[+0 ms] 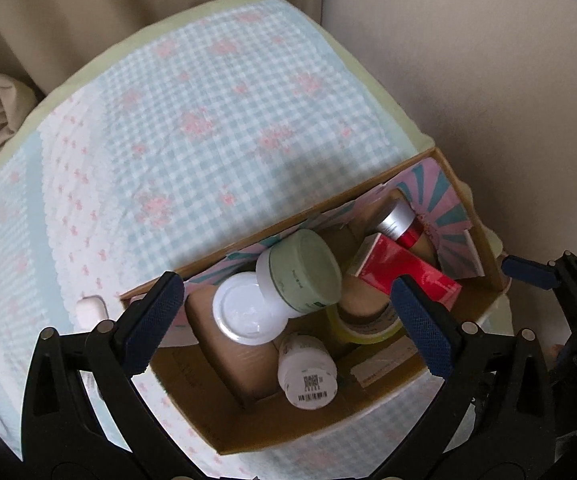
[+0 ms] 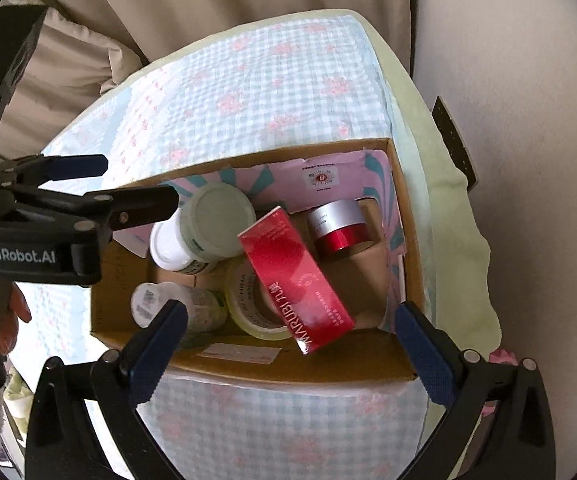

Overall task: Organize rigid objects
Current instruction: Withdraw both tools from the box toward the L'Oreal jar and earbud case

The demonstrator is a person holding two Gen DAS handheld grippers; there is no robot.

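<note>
I've got both grippers hanging over the cardboard box (image 2: 248,364), and it looks close to finished. Left gripper (image 1: 288,316): jaws spread wide, nothing between them. Right gripper (image 2: 290,330): same, wide and empty.

Inside the box I count the pale green jar (image 2: 216,220) tipped against a white-lidded jar (image 1: 244,308), a white bottle (image 1: 306,372) on its side with its barcode up, a roll of clear tape (image 2: 248,304), the red carton (image 2: 296,276) lying slantwise across the tape, and the red jar with a silver cap (image 2: 338,226) in the far corner. So the rigid pieces are in, though they're jumbled, not lined up.

What might be left: a small white thing (image 1: 92,310) sits on the cloth just outside the box's left wall; I can't tell what it is.

The surface is a checked blue-and-pink cloth (image 1: 192,112) over a pale green pad (image 2: 456,248). Beige curtains (image 1: 88,4) and a plain wall (image 2: 528,120) behind.
</note>
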